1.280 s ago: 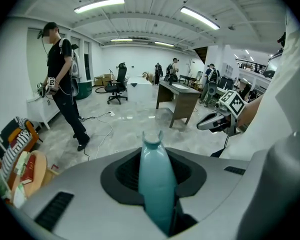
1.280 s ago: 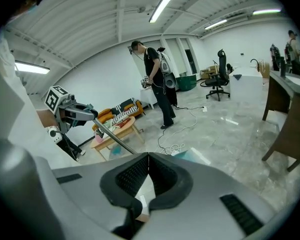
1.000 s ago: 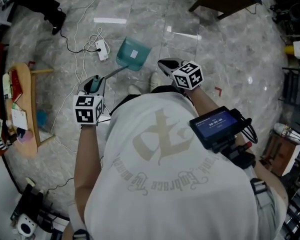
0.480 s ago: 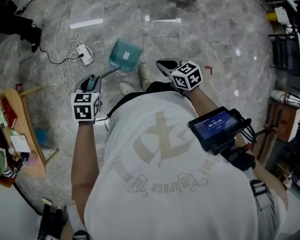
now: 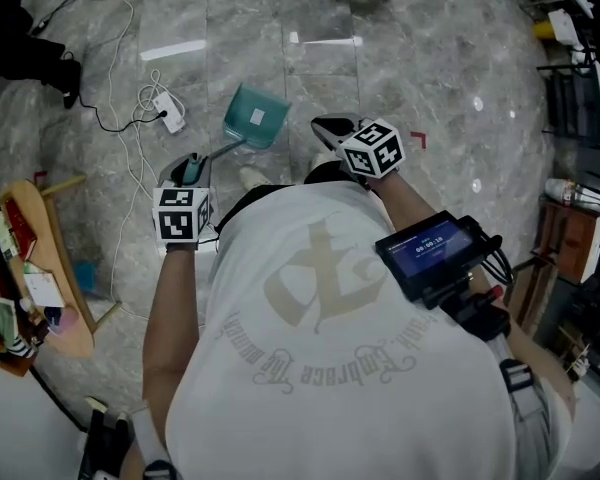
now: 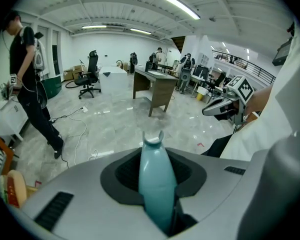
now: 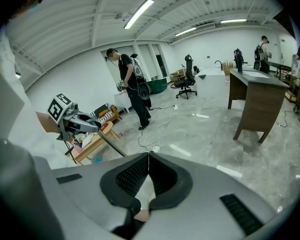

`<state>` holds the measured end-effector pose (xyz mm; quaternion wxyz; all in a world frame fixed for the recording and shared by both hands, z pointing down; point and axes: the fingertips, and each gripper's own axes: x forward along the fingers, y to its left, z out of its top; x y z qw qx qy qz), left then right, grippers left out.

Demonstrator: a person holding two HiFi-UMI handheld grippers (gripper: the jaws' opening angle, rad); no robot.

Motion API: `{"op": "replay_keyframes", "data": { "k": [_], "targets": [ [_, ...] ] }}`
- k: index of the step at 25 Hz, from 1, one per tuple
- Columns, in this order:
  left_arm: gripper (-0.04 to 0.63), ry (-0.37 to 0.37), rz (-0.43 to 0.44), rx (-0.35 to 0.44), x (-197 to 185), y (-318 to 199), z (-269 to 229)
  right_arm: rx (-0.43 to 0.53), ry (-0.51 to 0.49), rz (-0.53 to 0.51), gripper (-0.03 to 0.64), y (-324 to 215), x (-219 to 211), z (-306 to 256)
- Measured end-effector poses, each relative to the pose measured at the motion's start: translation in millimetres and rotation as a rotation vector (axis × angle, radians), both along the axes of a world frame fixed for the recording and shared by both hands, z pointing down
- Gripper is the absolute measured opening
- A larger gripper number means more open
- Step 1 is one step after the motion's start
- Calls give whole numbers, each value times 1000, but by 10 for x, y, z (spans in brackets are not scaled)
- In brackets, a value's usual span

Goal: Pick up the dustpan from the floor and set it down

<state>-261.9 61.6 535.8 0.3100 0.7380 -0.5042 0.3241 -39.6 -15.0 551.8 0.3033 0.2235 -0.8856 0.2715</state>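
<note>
The teal dustpan (image 5: 255, 118) hangs at the end of a thin grey rod (image 5: 223, 148), close over the grey marble floor; I cannot tell whether it touches. My left gripper (image 5: 190, 168) is shut on the dustpan's teal handle grip (image 6: 156, 184), which fills the gap between the jaws. My right gripper (image 5: 330, 128) is held to the right of the dustpan, apart from it, jaws shut with nothing in them (image 7: 148, 155). From the right gripper view I see the left gripper (image 7: 75, 121) and the rod (image 7: 110, 143) slanting down.
A white power strip with loose cables (image 5: 167, 108) lies left of the dustpan. A low wooden stool with clutter (image 5: 40, 268) stands at the far left. A brown desk (image 7: 257, 101) and a person in black (image 6: 32, 84) stand further off. My own shoe (image 5: 253, 177) is near the rod.
The left gripper has sunk a little with the dustpan still in it, the pan drifting slightly towards me. The right gripper has shifted sideways a little.
</note>
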Motion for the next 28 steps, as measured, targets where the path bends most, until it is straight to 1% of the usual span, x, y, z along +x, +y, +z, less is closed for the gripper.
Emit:
{"op": "replay_keyframes", "data": {
  "k": [3,6,10,14,17,21,25,28],
  "targets": [
    [101,-16,11,-8,78,60,46,5,-8,-9,18,15,-30,10],
    [101,-17,-13,-29,96,104,150,7,-17,-6,18,16,-9,46],
    [101,-27,-16,-54,177,123,280,6,-29,30,18,-19,153,132],
    [101,-23,-16,-82,453,-53,314,-27,-48,96,18,-204,566,197],
    [101,-15,-18,-98,705,-270,288,-36,-60,118,17,-390,894,178],
    [101,-17,9,-105,976,-426,333,-33,-68,143,18,-510,1209,179],
    [101,-30,45,-117,1253,-557,409,-34,-74,173,18,-540,1518,216],
    [101,-34,56,-131,1461,-638,463,-43,-78,200,18,-557,1760,266]
  ]
}}
